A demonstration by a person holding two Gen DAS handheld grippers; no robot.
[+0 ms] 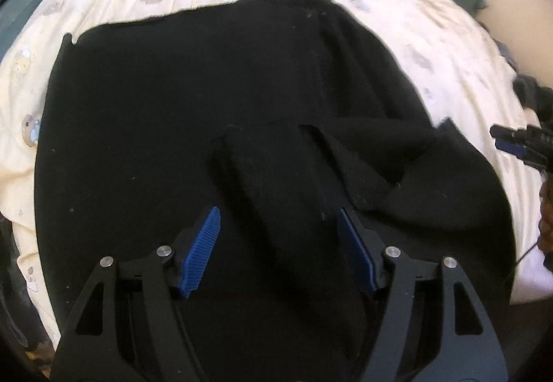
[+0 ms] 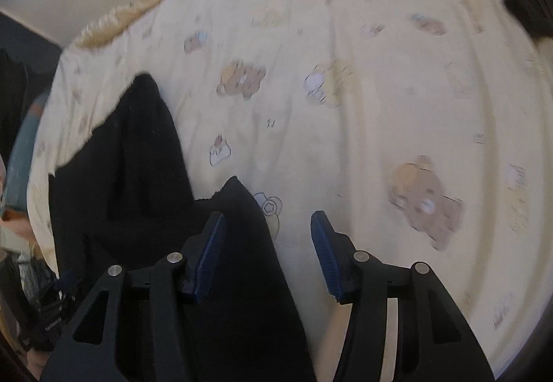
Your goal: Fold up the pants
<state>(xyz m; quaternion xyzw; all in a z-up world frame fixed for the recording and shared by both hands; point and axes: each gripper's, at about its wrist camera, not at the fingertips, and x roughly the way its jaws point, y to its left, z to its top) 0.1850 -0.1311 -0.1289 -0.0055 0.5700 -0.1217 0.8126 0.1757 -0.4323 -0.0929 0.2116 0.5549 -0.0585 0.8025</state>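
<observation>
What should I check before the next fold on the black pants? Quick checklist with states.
1. Left gripper open, straddling a raised fold: ok.
2. Right gripper open, holding nothing: ok.
3. Pants lie flat: not ok, bunched flap at the right edge.
4. Pants fully on the bedsheet: cannot tell, near edge hidden.
5. Right gripper over cloth: ok for its left finger only.
</observation>
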